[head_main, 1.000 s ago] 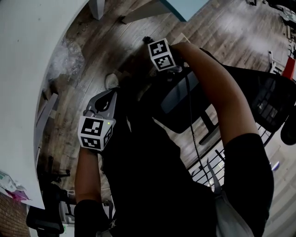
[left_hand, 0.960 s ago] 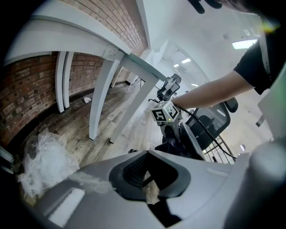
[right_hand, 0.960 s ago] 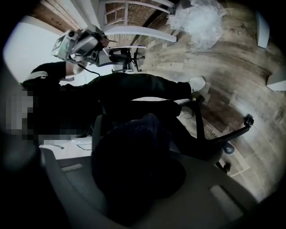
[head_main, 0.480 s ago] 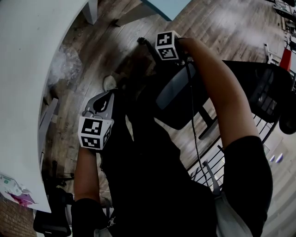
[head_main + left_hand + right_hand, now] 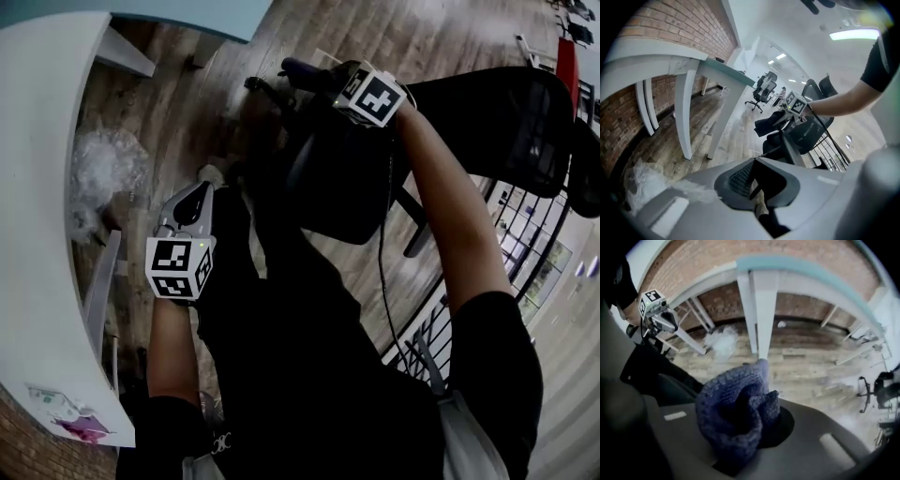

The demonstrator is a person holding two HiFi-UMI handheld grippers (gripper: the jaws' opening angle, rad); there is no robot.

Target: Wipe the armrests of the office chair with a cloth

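You hold your left gripper point(image 5: 191, 202) close in front of you, its fingers point(image 5: 684, 197) together with nothing between them. Your right arm point(image 5: 450, 216) stretches farther forward, and your right gripper point(image 5: 328, 80) is clamped on a cloth point(image 5: 736, 413).

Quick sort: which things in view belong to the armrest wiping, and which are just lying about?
For the job: blue knitted cloth, held in the jaws of the right gripper; black office chair.
Lying about: crumpled plastic wrap on the floor; white desk; second chair far off.
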